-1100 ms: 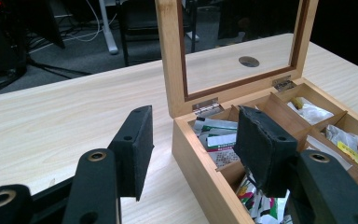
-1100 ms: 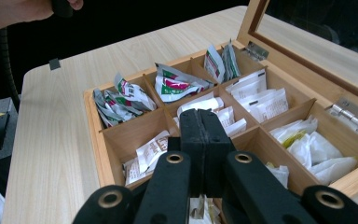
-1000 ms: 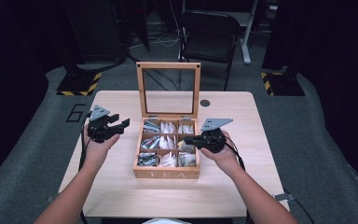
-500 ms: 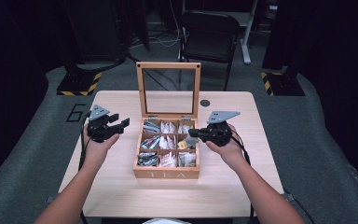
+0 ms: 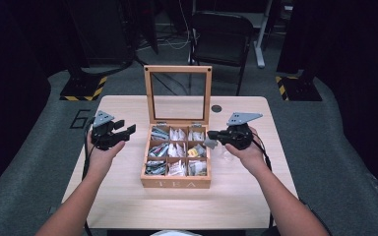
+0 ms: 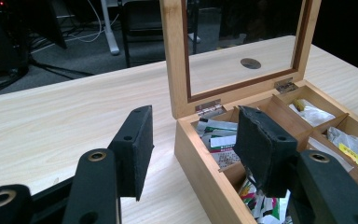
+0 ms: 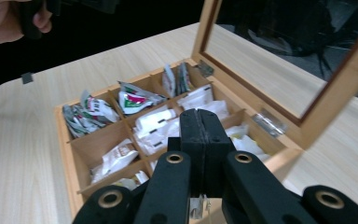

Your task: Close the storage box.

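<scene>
A wooden tea box (image 5: 177, 183) stands at the table's middle with its glass lid (image 5: 178, 69) upright. Its compartments hold several tea packets (image 5: 177, 150). My left gripper (image 5: 125, 132) hovers open beside the box's left side with nothing between its pads; in the left gripper view (image 6: 198, 154) the box's near corner (image 6: 205, 163) lies beyond the jaws. My right gripper (image 5: 212, 135) is above the box's right edge, shut, with a thin grey packet (image 5: 209, 143) hanging from its pads. The right gripper view shows the pads (image 7: 199, 114) pressed together and the packet's edge (image 7: 198, 206) below them, over the box (image 7: 65, 135).
The light wooden table (image 5: 128, 201) has a round dark grommet (image 5: 217, 108) behind the box on the right. A black chair (image 5: 221, 34) stands past the far edge. Yellow-black striped bases (image 5: 83, 88) sit on the floor at the far corners.
My right gripper has risen and drifted right, from over the box's right compartments to above its right edge, still shut. The left gripper has stayed in place.
</scene>
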`<state>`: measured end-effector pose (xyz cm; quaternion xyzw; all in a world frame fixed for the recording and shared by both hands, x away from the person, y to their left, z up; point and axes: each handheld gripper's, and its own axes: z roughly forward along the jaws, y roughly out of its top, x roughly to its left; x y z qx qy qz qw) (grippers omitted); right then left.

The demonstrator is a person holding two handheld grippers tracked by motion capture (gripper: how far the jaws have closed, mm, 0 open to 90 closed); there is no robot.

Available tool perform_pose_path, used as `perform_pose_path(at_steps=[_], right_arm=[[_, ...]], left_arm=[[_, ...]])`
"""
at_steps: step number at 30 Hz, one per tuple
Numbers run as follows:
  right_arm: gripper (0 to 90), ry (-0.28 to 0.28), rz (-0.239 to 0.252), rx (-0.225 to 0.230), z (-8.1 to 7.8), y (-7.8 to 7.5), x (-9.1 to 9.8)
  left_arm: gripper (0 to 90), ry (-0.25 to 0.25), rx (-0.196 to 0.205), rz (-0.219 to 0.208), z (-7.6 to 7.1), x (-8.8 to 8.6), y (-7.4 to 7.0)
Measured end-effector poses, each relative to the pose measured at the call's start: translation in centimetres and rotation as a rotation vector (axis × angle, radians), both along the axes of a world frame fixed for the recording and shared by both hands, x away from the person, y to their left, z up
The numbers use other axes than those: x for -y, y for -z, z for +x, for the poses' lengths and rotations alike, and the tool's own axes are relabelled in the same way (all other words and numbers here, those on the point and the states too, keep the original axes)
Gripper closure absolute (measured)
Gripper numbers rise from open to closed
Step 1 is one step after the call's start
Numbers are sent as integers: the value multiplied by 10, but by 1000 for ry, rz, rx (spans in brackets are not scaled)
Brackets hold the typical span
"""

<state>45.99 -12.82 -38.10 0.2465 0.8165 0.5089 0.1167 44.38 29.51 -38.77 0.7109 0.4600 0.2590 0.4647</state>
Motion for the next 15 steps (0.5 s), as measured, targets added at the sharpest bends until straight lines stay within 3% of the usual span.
perform_pose_path(at_steps=[6,10,15], right_arm=[[900,51,-8,16,6,-1,21],[900,93,-10,-3,8,0,32],[900,112,-16,3,10,2,42]], left_arm=[[464,0,1,0,1,1,1],[463,1,-1,4,1,1,1],[463,0,-1,5,1,1,1]])
